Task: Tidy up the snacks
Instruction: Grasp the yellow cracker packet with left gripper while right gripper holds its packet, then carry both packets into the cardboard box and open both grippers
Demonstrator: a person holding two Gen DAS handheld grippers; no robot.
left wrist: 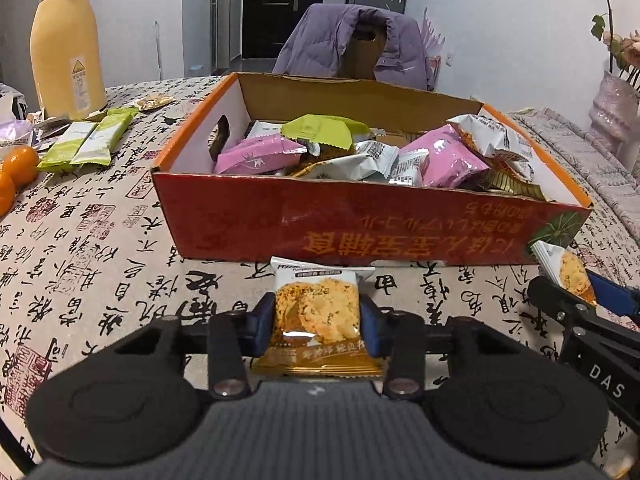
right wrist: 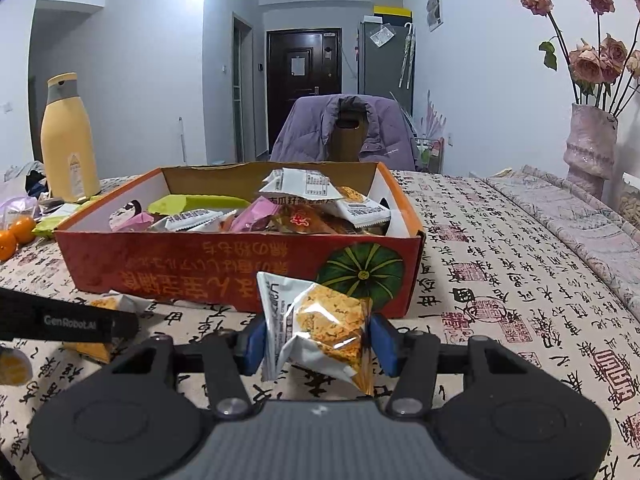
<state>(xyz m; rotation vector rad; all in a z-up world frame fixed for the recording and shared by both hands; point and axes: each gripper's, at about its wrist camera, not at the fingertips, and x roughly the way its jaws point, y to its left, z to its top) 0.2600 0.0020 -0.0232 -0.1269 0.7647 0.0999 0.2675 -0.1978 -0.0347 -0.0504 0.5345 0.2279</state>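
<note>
Calligraphy-printed cloth is covering the desk (left wrist: 100, 240), and a red box (left wrist: 360, 224) full of mixed snack packets is sitting just ahead of both tools.

Left tool (left wrist: 318, 320) is pinching a cracker packet (left wrist: 316, 312) across its width, the blue pads pressing on both side edges; the packet is lying flat between them, its far end pointing at the box wall. Right tool (right wrist: 318, 340) is gripping a second cracker packet (right wrist: 320, 328), which is standing tilted and crumpled between the pads, just short of the box's pumpkin picture.

Both packets are looking light, puffy with air, and slick in their foil wrap, so they are likely to slide or twist under a loose pinch. The cracker inside is probably brittle, so a hard squeeze risks crumbling it. Holding across the middle, where the cracker is stiffening the wrap, seems safer than the thin crimped ends.

Beyond the left tool's left side, green packets (left wrist: 88, 140), oranges (left wrist: 16, 168) and a yellow bottle (left wrist: 66, 48) are waiting.
</note>
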